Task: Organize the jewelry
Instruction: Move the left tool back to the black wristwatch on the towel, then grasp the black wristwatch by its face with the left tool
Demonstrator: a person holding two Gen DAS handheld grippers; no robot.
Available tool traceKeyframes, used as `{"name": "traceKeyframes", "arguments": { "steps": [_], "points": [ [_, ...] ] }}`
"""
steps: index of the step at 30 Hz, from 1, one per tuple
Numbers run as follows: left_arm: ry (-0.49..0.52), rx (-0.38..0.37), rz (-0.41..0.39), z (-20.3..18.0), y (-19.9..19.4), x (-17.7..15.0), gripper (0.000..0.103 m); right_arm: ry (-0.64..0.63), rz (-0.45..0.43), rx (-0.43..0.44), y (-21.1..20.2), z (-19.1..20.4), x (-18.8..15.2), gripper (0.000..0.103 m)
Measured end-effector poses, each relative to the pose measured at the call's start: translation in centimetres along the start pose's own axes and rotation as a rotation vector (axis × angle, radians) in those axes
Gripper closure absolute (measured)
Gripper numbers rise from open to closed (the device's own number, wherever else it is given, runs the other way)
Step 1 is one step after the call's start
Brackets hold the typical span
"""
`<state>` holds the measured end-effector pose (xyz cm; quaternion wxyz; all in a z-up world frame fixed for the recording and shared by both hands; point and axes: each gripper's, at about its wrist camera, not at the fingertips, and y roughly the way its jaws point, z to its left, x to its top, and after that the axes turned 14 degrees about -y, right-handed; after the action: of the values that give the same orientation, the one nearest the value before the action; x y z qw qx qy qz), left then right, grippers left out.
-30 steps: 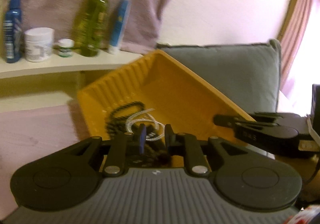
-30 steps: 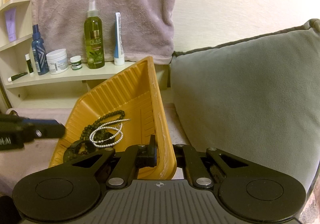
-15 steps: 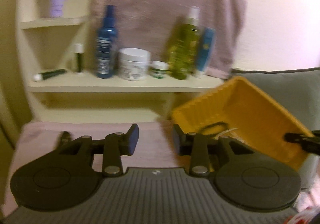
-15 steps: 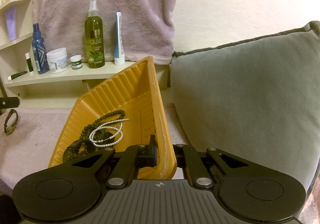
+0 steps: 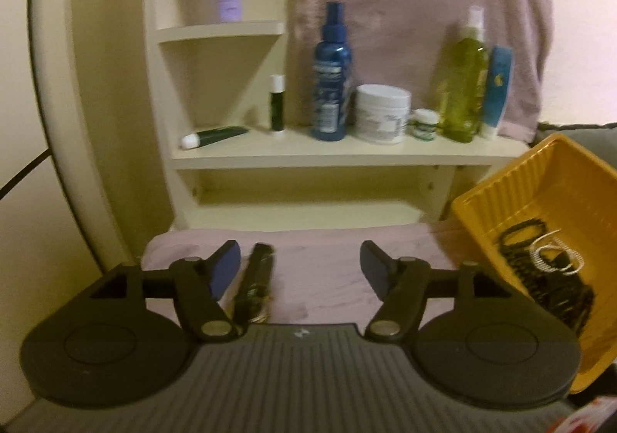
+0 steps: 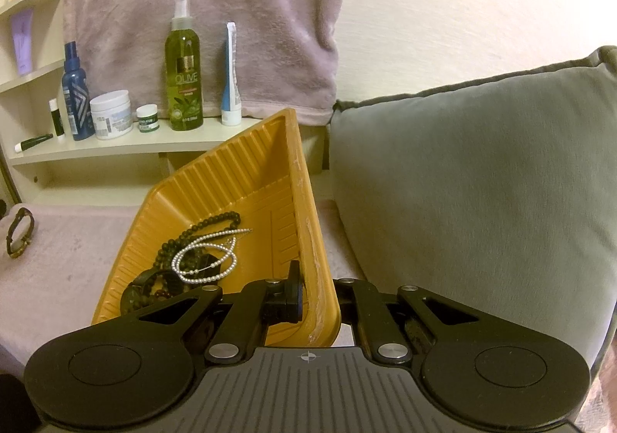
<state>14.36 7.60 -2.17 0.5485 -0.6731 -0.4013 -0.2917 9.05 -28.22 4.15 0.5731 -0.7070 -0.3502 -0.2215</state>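
Observation:
A yellow tray [image 6: 216,197] is tilted up; my right gripper [image 6: 314,298] is shut on its right rim. In it lie a black bead necklace [image 6: 204,226], a white pearl strand [image 6: 204,259] and darker bracelets [image 6: 148,288]. The tray also shows in the left wrist view [image 5: 540,182] at right. A dark bracelet [image 5: 256,284] lies on the pink cloth, between the fingers of my open left gripper [image 5: 299,265], close to the left finger. The right wrist view shows this bracelet [image 6: 19,238] at far left.
A cream shelf [image 5: 339,155] holds a blue bottle [image 5: 331,74], a white jar [image 5: 381,112], a green olive bottle [image 6: 184,74] and tubes. A pink towel [image 6: 208,8] hangs behind. A grey cushion [image 6: 482,182] stands right of the tray.
My left gripper has left the tray, swung left over the pink cloth and opened wide around the dark bracelet. The right gripper and the tray have not moved.

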Motion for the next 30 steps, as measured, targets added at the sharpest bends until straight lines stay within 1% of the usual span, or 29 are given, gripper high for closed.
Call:
{"name": "traceKeyframes", "arguments": {
  "steps": [2, 4, 8, 15, 18, 22, 24, 26, 28, 30],
  "points": [
    [0.0, 0.014, 0.0, 0.5, 0.2, -0.2, 0.025, -0.001, 0.0, -0.001, 0.0, 0.0, 0.0, 0.097],
    [0.006, 0.025, 0.001, 0.8, 0.5, -0.4, 0.021, -0.001, 0.001, -0.001, 0.0, 0.0, 0.0, 0.097],
    [0.04, 0.05, 0.02, 1.3, 1.7, -1.1, 0.019, -0.006, 0.002, -0.001, 0.0, -0.1, -0.1, 0.097],
    [0.03, 0.074, 0.083, 2.7, 4.0, -2.6, 0.019, -0.014, 0.007, -0.006, 0.0, -0.1, 0.0, 0.097],
    [0.021, 0.072, 0.106, 3.3, 4.9, -3.2, 0.023, -0.016, 0.01, -0.009, 0.0, 0.0, 0.0, 0.097],
    [0.03, 0.082, 0.127, 3.7, 6.1, -3.6, 0.036, -0.02, 0.013, -0.011, 0.1, 0.1, 0.1, 0.097],
    [0.034, 0.087, 0.129, 3.9, 6.5, -3.7, 0.038, -0.02, 0.015, -0.012, 0.1, 0.1, 0.1, 0.097],
    [0.039, 0.09, 0.138, 4.0, 6.8, -3.8, 0.045, -0.023, 0.018, -0.014, 0.2, 0.1, 0.0, 0.097],
    [0.045, 0.087, 0.148, 4.1, 7.2, -3.9, 0.048, -0.023, 0.019, -0.014, 0.2, 0.1, 0.0, 0.097],
    [0.05, 0.082, 0.15, 4.2, 7.3, -4.0, 0.049, -0.024, 0.019, -0.014, 0.2, 0.1, 0.0, 0.097]
  ]
}}
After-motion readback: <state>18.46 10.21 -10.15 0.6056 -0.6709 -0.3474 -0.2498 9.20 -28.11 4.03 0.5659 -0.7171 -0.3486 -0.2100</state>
